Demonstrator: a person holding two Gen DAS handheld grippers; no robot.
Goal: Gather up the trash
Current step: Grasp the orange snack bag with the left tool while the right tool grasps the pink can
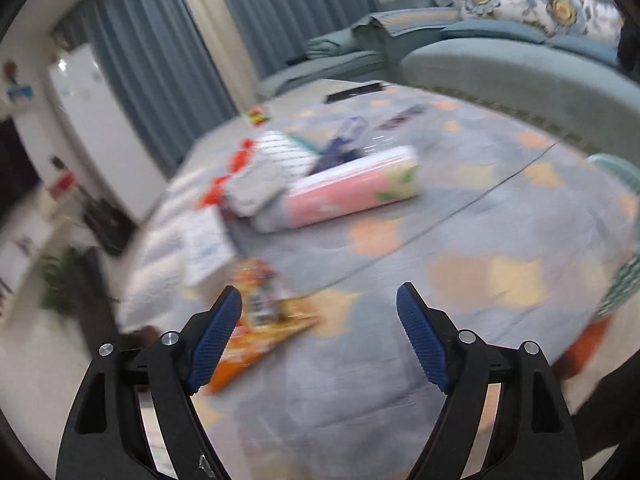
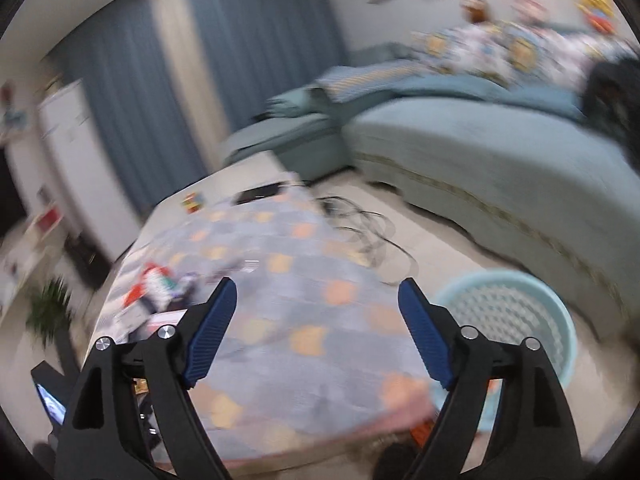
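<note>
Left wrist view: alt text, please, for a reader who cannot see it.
The open, empty left gripper hangs over a table covered with a grey patterned cloth, near an orange snack wrapper. Behind lie a pink package and other blurred litter.

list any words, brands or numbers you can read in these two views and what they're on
None can be read.
Orange snack packet: print too blurred.
Pink pack: flower pattern only, no legible text.
White box: bluish marks, blurred.
Small screen at the lower left of the right wrist view: too small.
Wall stickers: unreadable.
</note>
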